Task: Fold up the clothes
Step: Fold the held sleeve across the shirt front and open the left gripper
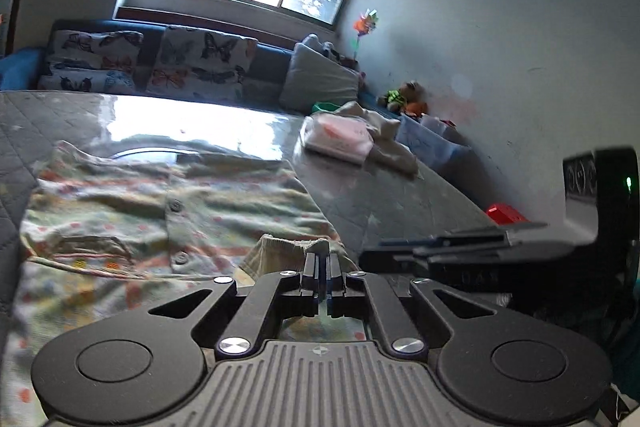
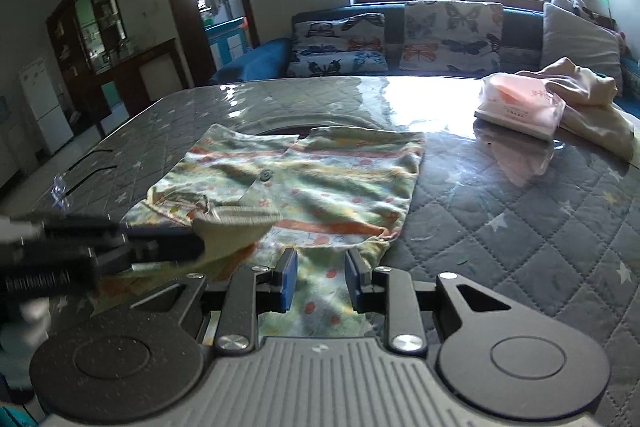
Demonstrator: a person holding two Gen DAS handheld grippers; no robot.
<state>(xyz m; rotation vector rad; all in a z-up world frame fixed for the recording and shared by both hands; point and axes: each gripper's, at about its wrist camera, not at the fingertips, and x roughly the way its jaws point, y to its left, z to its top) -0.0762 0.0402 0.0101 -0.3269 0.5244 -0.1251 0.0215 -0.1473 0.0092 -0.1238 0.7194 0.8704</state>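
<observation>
The patterned shirt (image 2: 304, 183) lies spread on the quilted table (image 2: 520, 227). The left gripper (image 1: 320, 259) is clamped on a sleeve cuff (image 1: 294, 251) and holds it above the shirt front. The right gripper (image 2: 320, 279) stands partly open over the near hem, gripping nothing. Lay the cuff flat across the buttons; avoid bunching.

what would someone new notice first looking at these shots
The patterned shirt spread on the quilted table, mid-frame. The left gripper is shut on its cuff, while the right gripper hovers over the hem. Far right lie a pink packet and cream cloth.
</observation>
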